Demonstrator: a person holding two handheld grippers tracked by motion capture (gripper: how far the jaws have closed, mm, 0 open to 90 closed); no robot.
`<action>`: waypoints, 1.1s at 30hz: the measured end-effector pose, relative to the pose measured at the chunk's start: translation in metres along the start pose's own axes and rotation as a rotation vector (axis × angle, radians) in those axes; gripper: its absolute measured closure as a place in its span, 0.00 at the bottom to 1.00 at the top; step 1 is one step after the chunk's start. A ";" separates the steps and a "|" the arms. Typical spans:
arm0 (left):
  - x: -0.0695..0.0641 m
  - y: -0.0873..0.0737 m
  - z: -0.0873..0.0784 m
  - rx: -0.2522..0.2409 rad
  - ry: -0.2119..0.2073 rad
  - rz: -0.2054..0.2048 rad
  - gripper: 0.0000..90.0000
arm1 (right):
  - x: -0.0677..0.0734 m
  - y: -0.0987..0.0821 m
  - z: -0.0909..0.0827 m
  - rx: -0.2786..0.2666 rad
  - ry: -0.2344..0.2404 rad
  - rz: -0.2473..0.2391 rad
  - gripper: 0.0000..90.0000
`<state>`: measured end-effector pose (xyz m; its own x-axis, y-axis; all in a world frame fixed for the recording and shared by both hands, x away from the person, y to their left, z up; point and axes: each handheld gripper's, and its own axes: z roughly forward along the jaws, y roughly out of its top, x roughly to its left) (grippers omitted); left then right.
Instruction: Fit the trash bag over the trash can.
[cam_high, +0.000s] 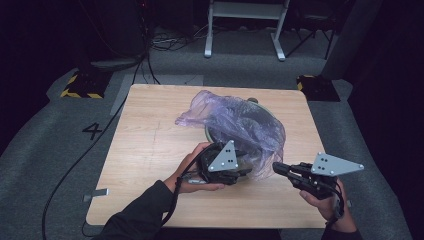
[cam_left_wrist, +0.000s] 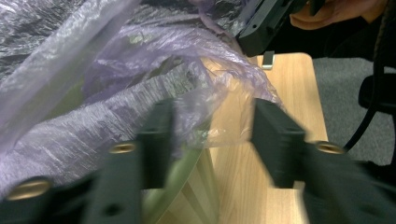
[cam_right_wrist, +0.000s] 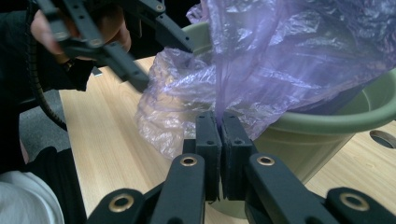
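Dark floor and cabling surround a light wooden bench (cam_high: 145, 150), on which a green bucket (cam_right_wrist: 327, 121) stands toward the far middle, draped with a thin purple plastic bag (cam_high: 235, 125). The work in hand appears to be fitting this bag over the bucket as a liner.

Your right claw (cam_right_wrist: 219, 126) is clamped tight on a fold of the bag film; in the right gripper view the two pads meet with the purple film pinched between them, just in front of the bucket rim. In the high view this claw (cam_high: 281, 169) sits at the near right of the bucket and points left toward it.

Your left claw (cam_left_wrist: 210, 135) stands half open. Its jaws straddle a loose edge of the bag, but the pads do not press on it: one jaw lies against the film and the bucket wall, the other stands clear over bare bench. In the high view this claw (cam_high: 240, 167) is at the near side of the bucket, touching the draped film.

The deciding relation: the free edge of the bag lies directly between the left jaws and hangs down outside the near rim, while the mouth of the bucket lies beyond and above them. The left claw is the nearer one to that free edge. The right claw anchors the same stretch of film a little further right along the rim.

Judged from this, close the left claw on the edge first, then spread the film along the rim. Expect the film to slip or tear if pulled sharply.
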<state>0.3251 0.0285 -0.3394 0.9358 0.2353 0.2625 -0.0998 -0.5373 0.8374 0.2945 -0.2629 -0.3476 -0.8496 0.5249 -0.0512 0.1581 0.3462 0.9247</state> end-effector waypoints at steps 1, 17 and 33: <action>0.000 0.000 0.000 0.002 0.014 0.007 0.69 | 0.000 -0.001 0.000 0.000 0.000 -0.002 0.97; -0.004 -0.008 -0.020 -0.106 0.045 0.030 0.95 | -0.001 -0.008 0.001 0.000 -0.029 0.007 0.97; -0.019 -0.032 -0.022 -0.093 0.020 0.003 1.00 | 0.000 -0.012 -0.007 0.011 -0.211 -0.045 0.29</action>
<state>0.3036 0.0591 -0.3611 0.9288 0.2503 0.2733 -0.1339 -0.4610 0.8772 0.2892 -0.2720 -0.3558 -0.7319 0.6596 -0.1711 0.1291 0.3807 0.9156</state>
